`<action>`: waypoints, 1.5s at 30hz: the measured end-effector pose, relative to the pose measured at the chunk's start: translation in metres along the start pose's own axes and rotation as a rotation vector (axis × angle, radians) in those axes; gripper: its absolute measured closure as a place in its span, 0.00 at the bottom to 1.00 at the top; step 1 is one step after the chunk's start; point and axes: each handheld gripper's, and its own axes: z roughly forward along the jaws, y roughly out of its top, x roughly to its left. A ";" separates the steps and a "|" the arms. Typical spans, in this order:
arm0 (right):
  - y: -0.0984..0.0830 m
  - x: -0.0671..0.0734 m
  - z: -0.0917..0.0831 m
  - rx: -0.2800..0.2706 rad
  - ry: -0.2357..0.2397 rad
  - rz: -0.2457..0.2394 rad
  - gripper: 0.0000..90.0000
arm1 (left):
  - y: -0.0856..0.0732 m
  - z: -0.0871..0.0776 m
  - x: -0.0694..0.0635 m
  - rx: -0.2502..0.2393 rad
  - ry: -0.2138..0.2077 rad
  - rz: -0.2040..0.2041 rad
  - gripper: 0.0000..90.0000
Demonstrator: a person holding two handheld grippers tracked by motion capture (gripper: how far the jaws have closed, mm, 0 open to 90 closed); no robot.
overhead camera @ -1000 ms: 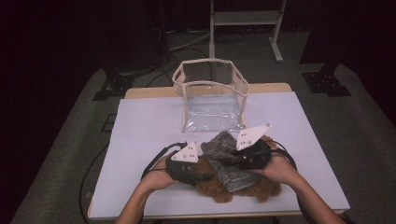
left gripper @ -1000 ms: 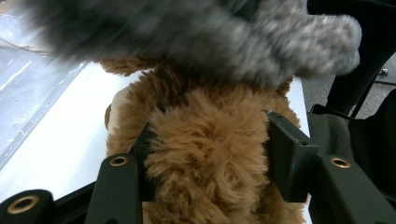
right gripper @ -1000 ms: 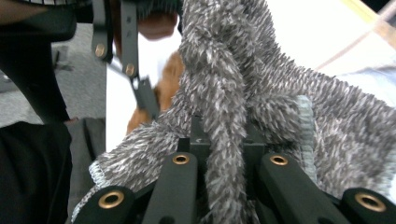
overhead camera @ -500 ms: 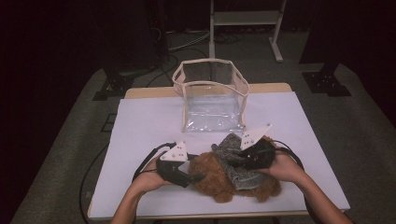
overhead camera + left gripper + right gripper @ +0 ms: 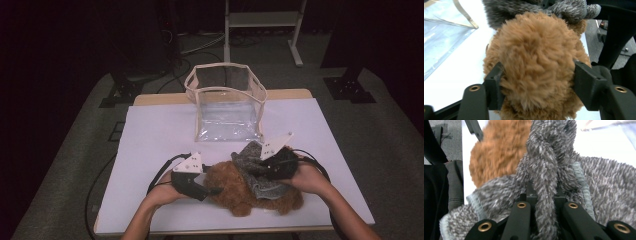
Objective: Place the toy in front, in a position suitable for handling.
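Fluffy brown plush toy [image 5: 536, 67] sits between parted left tongs [image 5: 537, 85]; right tongs [image 5: 546, 212] pinch its grey fuzzy garment [image 5: 604, 187].

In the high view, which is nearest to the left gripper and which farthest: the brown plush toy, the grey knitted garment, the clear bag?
1. Brown plush toy: between the jaws of the left gripper.
2. Grey knitted garment: on the toy, toward the right gripper.
3. Clear bag: far side of the table.

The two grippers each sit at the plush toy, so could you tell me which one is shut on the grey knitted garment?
The right gripper: its jaws pinch a fold of the grey knitted garment. The left gripper straddles the brown plush toy instead.
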 end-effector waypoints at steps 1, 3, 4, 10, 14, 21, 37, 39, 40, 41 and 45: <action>-0.004 -0.001 -0.001 -0.002 0.005 0.006 0.91 | -0.001 0.000 0.001 -0.005 0.002 0.000 0.35; -0.010 -0.004 -0.003 -0.016 0.009 0.021 0.91 | -0.006 0.000 0.004 -0.023 -0.007 -0.009 0.30; -0.012 -0.004 -0.004 -0.021 0.010 0.028 0.91 | -0.009 0.000 0.007 -0.029 -0.005 -0.019 0.27; -0.019 -0.008 -0.006 -0.035 0.020 0.051 0.91 | -0.027 0.010 0.013 -0.023 -0.040 -0.097 0.16; -0.021 -0.009 -0.008 -0.039 0.022 0.058 0.91 | -0.032 0.019 0.013 -0.017 -0.063 -0.120 0.10; -0.020 -0.006 -0.010 -0.030 0.041 0.062 0.91 | -0.025 0.028 0.012 -0.042 -0.057 -0.135 0.37; 0.007 -0.006 -0.021 -0.288 0.071 0.086 0.91 | 0.045 -0.036 0.017 -0.189 0.022 -0.044 0.48; 0.015 -0.007 -0.023 -0.334 0.080 0.086 0.91 | 0.059 -0.051 0.017 -0.177 0.048 -0.008 0.47; 0.019 -0.008 -0.023 -0.355 0.084 0.085 0.91 | 0.066 -0.058 0.017 -0.177 0.057 0.006 0.47; 0.023 -0.008 -0.024 -0.377 0.092 0.086 0.91 | 0.071 -0.064 0.017 -0.176 0.061 0.019 0.47; 0.030 -0.008 -0.025 -0.430 0.108 0.091 0.91 | 0.086 -0.077 0.015 -0.151 0.080 0.052 0.47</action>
